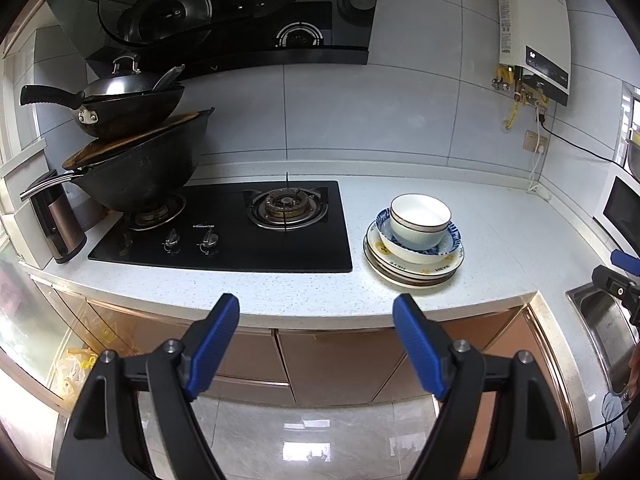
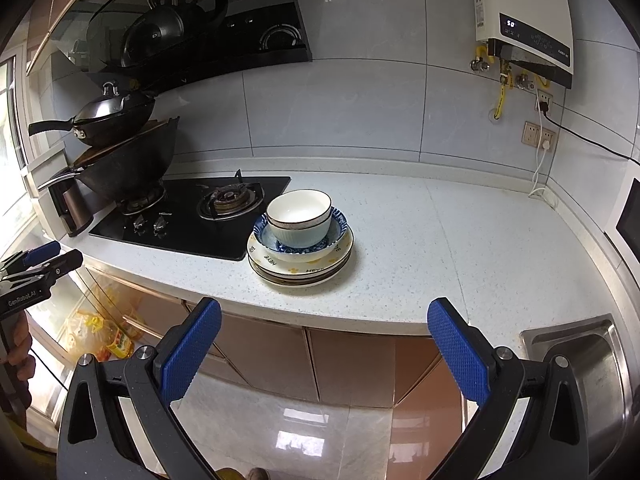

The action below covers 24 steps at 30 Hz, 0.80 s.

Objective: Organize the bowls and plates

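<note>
White bowl point(image 2: 299, 216) sat nested in the blue-patterned bowl point(image 2: 338, 227) atop stacked plates point(image 2: 300, 270), right of the hob point(image 2: 188, 236); the stack fits either stage. Left tool point(image 1: 316, 316) and right tool point(image 2: 324, 320) were wide open, empty.

A white ribbed bowl point(image 2: 299, 216) sits in a blue patterned bowl point(image 2: 304, 236) on a stack of round plates point(image 2: 300, 266) on the speckled worktop point(image 2: 460, 240). The black glass stove point(image 2: 188, 224) lies left of the stack, and the steel sink point(image 2: 592, 368) is far to the right.
</note>
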Motion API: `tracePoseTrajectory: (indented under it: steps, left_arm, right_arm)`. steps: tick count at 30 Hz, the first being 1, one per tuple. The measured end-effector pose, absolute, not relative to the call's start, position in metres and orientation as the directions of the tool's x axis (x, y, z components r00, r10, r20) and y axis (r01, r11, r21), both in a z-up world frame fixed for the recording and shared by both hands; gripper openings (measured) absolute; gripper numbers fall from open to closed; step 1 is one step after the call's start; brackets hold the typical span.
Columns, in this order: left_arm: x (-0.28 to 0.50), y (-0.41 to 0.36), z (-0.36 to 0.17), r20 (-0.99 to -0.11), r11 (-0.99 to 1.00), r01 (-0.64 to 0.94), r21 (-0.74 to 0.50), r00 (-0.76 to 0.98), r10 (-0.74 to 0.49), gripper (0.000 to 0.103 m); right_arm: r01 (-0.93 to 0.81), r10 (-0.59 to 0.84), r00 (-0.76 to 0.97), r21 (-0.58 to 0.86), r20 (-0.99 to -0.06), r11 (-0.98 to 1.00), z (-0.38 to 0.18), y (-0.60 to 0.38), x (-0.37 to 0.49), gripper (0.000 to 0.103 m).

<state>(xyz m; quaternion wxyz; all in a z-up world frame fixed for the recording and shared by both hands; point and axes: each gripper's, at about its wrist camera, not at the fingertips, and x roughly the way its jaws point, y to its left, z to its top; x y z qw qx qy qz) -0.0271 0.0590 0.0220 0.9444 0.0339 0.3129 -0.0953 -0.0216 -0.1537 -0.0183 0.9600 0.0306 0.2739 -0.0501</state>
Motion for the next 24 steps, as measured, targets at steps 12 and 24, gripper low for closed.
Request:
tracePoseTrajectory:
  steps: [12, 24]
  left_arm:
    - [-0.034, 0.063, 0.022, -0.594, 0.980, 0.198, 0.008, 0.790, -0.155, 0.079]
    - [-0.034, 0.067, 0.023, -0.591, 0.981, 0.195, 0.009, 0.792, -0.152, 0.079]
  right_arm:
    - [0.093, -0.052, 0.843, 0.049, -0.535, 0.994, -0.018, -0.149, -0.023, 0.102]
    - [0.082, -0.065, 0.857, 0.012, -0.511, 0.997, -0.012, -0.142, -0.022, 0.102]
